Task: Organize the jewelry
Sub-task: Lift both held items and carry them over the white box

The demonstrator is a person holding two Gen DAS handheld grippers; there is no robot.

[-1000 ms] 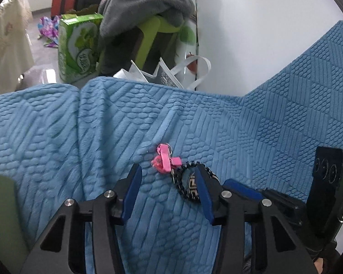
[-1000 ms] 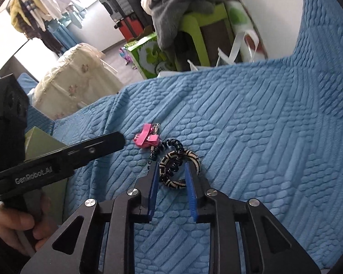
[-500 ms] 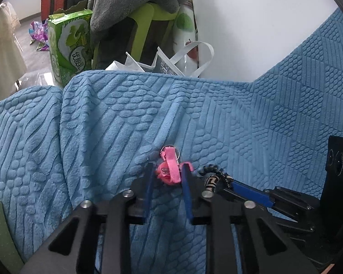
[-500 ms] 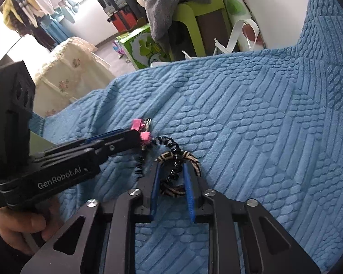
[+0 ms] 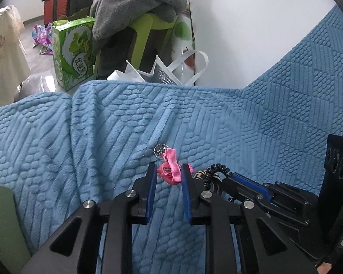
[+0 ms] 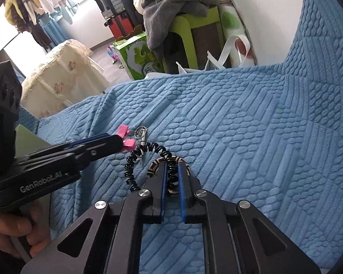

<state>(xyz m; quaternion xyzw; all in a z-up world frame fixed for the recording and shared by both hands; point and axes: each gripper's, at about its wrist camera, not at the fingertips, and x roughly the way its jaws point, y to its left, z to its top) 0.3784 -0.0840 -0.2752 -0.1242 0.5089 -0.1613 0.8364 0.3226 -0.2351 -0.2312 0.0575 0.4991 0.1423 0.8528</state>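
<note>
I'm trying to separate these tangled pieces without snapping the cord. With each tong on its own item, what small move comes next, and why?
Probably ease the two tongs slowly apart. The left tongs pinch the pink ribbon charm, the right tongs pinch the patterned bangle, and the black coiled cord lies slack between them on the blue blanket, so a gentle pull should show where it is caught.

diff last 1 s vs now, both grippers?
Left gripper moved forward off the bracelet side and narrowed around the pink ribbon charm; contact unclear. Right gripper tightened and is now shut on the woven bracelet and black coil cord. The cord has stretched out a little. The blue blanket stayed put.
</note>
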